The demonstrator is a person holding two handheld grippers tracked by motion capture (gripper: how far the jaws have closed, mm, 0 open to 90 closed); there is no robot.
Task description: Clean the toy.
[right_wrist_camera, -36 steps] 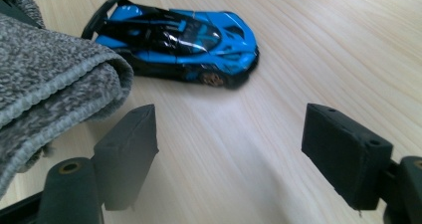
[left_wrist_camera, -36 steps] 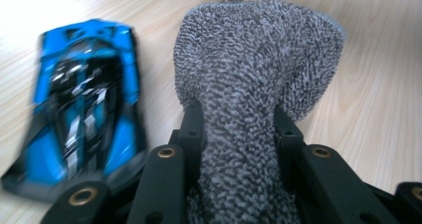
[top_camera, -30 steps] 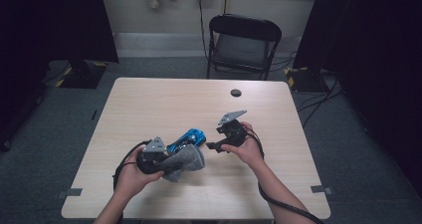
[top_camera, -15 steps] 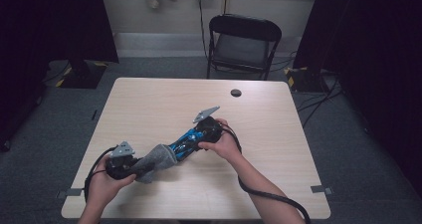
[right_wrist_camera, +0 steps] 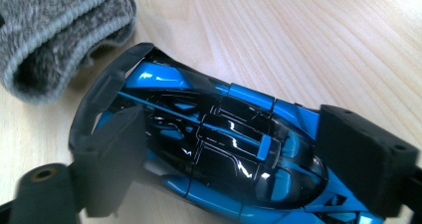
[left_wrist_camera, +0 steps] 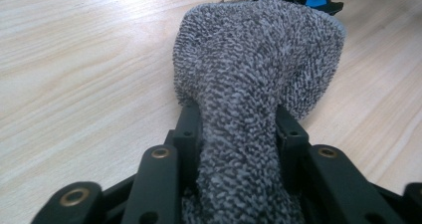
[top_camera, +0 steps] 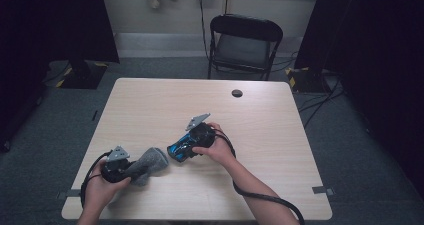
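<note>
High view: one cloth (top_camera: 150, 161), one toy car (top_camera: 181, 147).

Left hand-held gripper (top_camera: 131, 169) stays clamped; right hand-held gripper (top_camera: 181, 149), jaws just widening, angles down-left.

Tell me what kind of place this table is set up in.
Probably a recording studio or lab corner: a bare light wooden table on grey carpet, black curtains on both sides, a black folding chair at the wall, cables across the floor.
</note>
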